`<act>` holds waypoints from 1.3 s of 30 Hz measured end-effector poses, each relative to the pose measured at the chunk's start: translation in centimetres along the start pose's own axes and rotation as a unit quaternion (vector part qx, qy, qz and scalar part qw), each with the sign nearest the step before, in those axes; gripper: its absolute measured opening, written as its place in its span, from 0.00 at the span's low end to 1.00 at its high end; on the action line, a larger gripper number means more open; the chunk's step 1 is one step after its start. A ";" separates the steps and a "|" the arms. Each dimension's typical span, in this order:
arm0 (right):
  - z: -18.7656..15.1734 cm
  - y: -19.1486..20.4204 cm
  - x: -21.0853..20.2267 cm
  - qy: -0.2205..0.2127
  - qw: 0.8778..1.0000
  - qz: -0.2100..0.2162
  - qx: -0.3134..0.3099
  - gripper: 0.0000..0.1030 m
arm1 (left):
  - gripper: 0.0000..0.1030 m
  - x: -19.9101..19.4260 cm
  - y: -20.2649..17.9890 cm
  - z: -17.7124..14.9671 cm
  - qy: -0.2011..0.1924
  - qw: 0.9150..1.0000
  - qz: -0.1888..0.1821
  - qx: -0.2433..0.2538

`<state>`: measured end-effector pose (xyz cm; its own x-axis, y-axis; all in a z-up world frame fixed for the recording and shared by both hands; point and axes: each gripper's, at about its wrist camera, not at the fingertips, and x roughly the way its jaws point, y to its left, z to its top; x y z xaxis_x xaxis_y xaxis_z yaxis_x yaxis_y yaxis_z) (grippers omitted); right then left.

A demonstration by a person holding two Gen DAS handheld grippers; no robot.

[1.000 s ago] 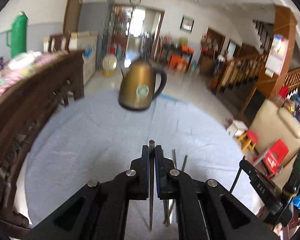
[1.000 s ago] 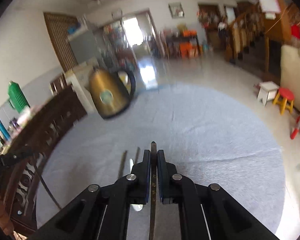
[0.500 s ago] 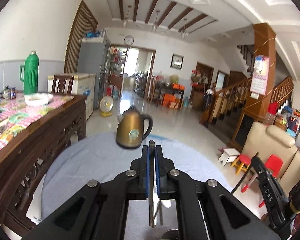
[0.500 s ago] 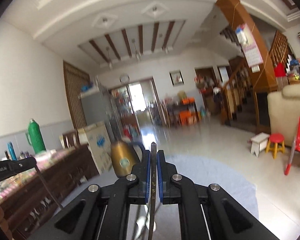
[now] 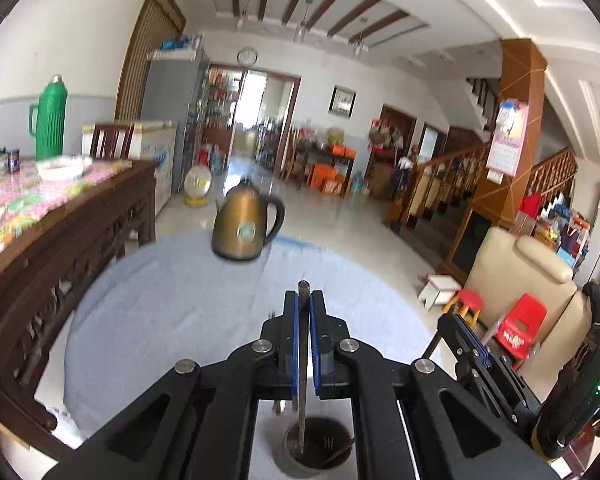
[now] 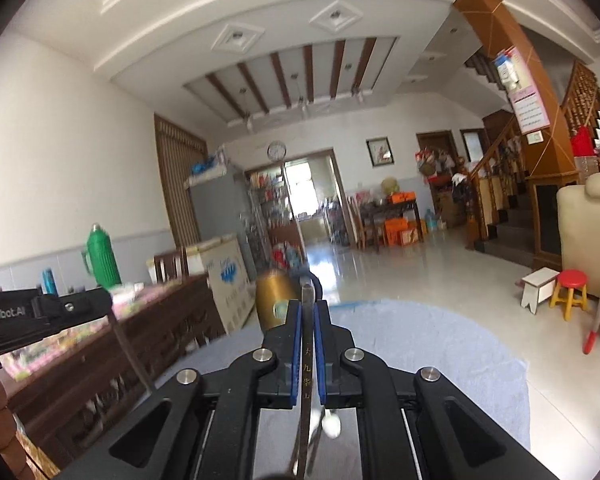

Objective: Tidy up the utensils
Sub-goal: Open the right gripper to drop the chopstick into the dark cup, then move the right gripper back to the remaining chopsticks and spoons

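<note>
Compared with a second ago, I see both views tilted up off the blue-grey counter (image 5: 172, 312): the kettle (image 5: 242, 226) now sits smaller and farther off, and the ceiling fills the right view. My left gripper (image 5: 302, 312) has its fingers pinching a thin metal utensil (image 5: 302, 380), whose lower end hangs in a round dark cup (image 5: 296, 456) holding a few other thin pieces. My right gripper (image 6: 307, 320) pinches a flat engraved utensil (image 6: 307, 364) above the counter, a spoon (image 6: 332, 426) lying below it.
</note>
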<state>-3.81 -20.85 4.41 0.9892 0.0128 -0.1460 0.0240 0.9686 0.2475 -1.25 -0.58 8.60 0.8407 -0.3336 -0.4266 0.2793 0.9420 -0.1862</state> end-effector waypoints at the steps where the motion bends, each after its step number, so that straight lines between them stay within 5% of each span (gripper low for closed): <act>1: -0.5 0.0 0.3 0.013 1.000 0.002 -0.002 0.07 | 0.05 0.9 0.3 -0.5 0.016 1.000 0.007 -0.002; 8: -2.4 -1.9 2.5 0.090 0.995 0.031 0.031 0.10 | 0.06 3.1 1.4 -1.9 0.092 0.996 0.008 -0.015; 10: -2.7 -2.7 2.6 0.094 0.994 0.039 0.048 0.19 | 0.11 2.9 1.6 -2.0 0.092 0.996 0.007 -0.018; 12: -2.6 -3.6 2.1 0.084 0.993 0.046 0.068 0.43 | 0.21 2.3 2.1 -1.7 0.081 0.996 0.006 -0.020; 14: -2.5 -4.4 1.4 0.062 0.994 0.043 0.083 0.55 | 0.36 1.6 2.7 -1.4 0.065 0.998 0.013 -0.022; 21: -1.9 -7.5 1.0 0.040 0.990 -0.016 0.134 0.55 | 0.58 0.7 6.9 -1.0 0.031 0.994 0.078 -0.066; 28: -2.6 -11.9 3.0 0.075 0.977 -0.047 0.192 0.54 | 0.59 3.2 11.8 -2.9 0.062 0.981 0.150 -0.109; 39: -6.3 -14.4 6.9 0.150 0.964 -0.053 0.213 0.54 | 0.59 9.1 13.1 -6.4 0.128 0.964 0.229 -0.050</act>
<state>1.72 -33.15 -6.18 0.8931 0.0529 -0.4468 0.2431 0.7789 0.5781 7.12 8.51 -3.36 0.7191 0.1058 -0.6868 -0.1509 0.9885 -0.0057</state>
